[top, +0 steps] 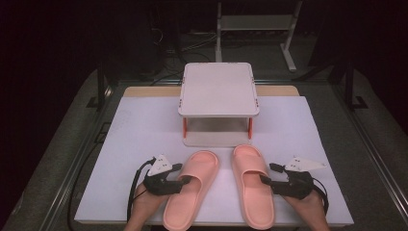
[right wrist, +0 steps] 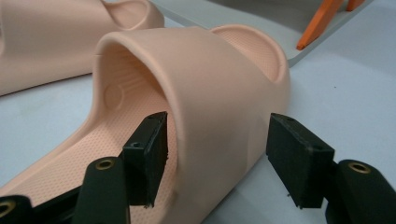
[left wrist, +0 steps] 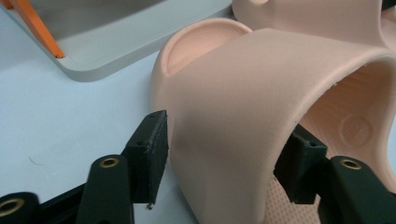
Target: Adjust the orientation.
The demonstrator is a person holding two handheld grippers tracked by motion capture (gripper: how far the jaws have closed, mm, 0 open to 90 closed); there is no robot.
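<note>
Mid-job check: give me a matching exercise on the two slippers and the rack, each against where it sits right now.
Things:
1. left slipper
2. right slipper
3. white rack

Places:
A. standing beyond both toes, apart from the grippers
B. strap's outer side between the jaws of the right gripper
C. strap's outer side between the jaws of the left gripper

Pairs: 1-C, 2-B, 3-A.

Two peach slippers point(top: 192, 187) of matt, foam-like material, straps smooth, footbeds finely dimpled. Bench point(top: 139, 139) under a smooth, matt white sheet. Shelf point(top: 219, 89) of matt pale-grey plastic on glossy orange posts point(top: 184, 126). Jaws of matt black plastic with brass-coloured metal rivets.
</note>
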